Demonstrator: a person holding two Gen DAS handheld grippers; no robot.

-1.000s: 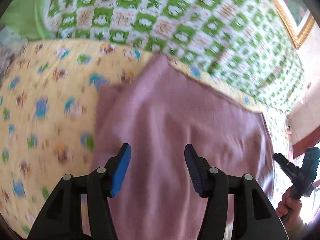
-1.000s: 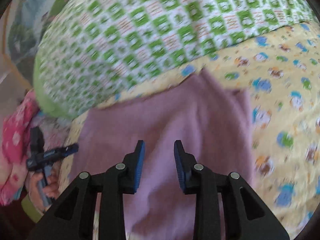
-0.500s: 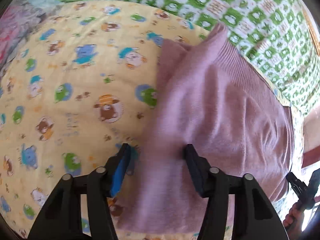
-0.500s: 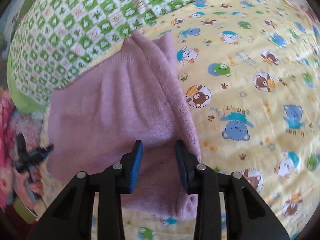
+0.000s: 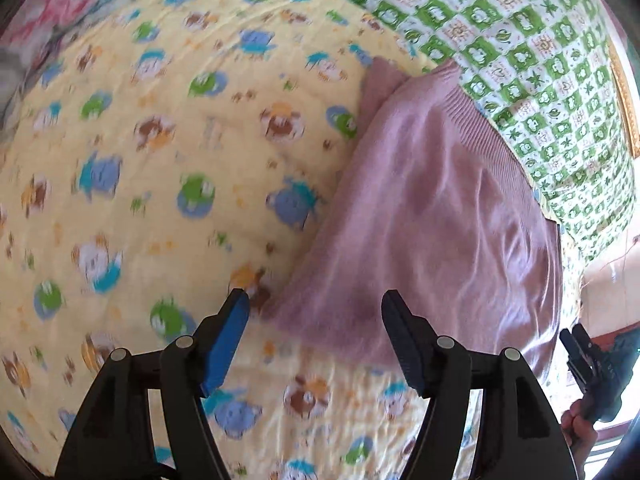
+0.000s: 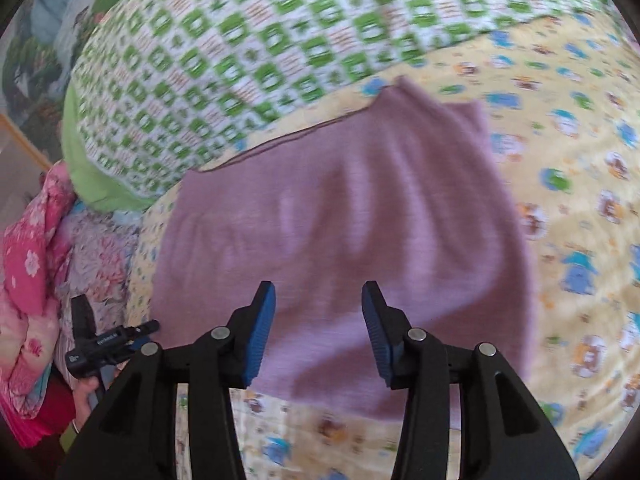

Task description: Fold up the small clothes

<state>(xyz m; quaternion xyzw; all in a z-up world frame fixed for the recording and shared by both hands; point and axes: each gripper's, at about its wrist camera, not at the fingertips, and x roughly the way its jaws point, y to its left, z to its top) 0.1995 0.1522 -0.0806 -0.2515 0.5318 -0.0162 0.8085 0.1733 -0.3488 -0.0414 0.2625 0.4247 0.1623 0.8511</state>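
Observation:
A mauve knitted garment (image 5: 432,216) lies folded flat on the yellow cartoon-print bedspread (image 5: 160,184); in the right wrist view the garment (image 6: 344,216) fills the middle. My left gripper (image 5: 316,320) is open and empty, hovering over the garment's near left corner. My right gripper (image 6: 319,312) is open and empty, above the garment's near edge. Each gripper shows at the edge of the other's view: the right one (image 5: 588,364), the left one (image 6: 108,340).
A green-and-white checked quilt (image 5: 520,40) lies bunched behind the garment, also in the right wrist view (image 6: 260,40). Pink floral clothes (image 6: 32,272) are piled at the bed's left side. The yellow bedspread (image 6: 580,200) stretches to the right.
Both grippers have pulled back from the garment, so its near edge now shows ahead of the fingers. The right gripper's jaws have opened wider. The garment stays flat on the bed.

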